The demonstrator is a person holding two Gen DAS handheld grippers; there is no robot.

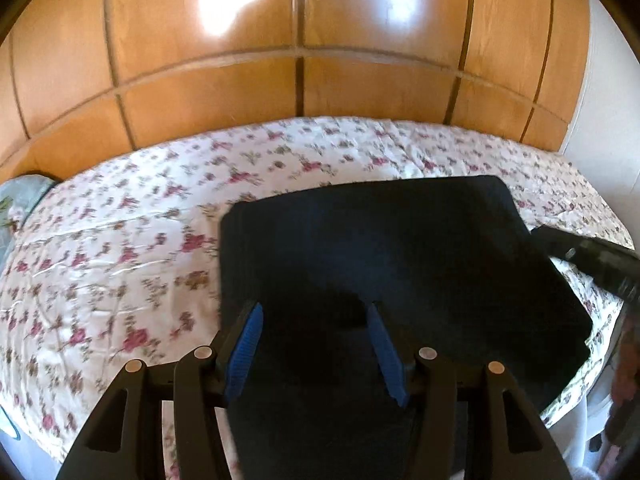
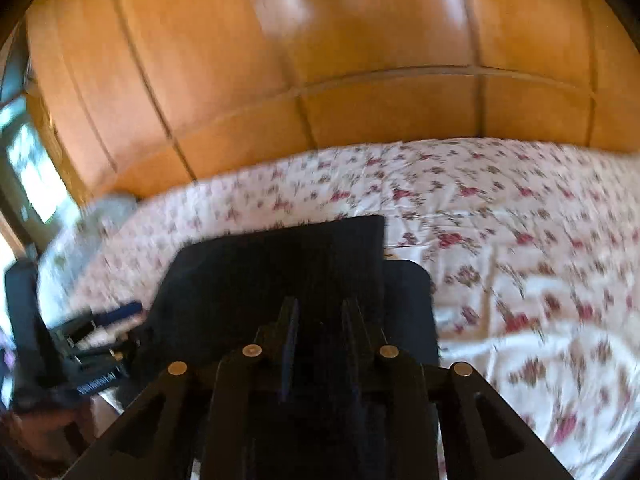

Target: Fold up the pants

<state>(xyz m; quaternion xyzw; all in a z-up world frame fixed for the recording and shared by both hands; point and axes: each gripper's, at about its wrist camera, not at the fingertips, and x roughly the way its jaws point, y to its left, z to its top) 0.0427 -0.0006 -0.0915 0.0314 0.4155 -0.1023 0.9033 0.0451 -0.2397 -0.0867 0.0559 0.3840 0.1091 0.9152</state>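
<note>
The dark navy pants lie folded into a flat rectangle on the floral bedspread. My left gripper is open, its blue pads spread over the near edge of the pants, with nothing between them. In the right wrist view the pants lie under my right gripper, whose fingers stand a narrow gap apart above the fabric. The view is blurred, so I cannot tell if they pinch cloth. The right gripper also shows at the right edge of the left wrist view.
A wooden panelled wardrobe runs along the far side of the bed. A pale pillow lies at the bed's left end. The left gripper shows at lower left in the right wrist view. A window is at far left.
</note>
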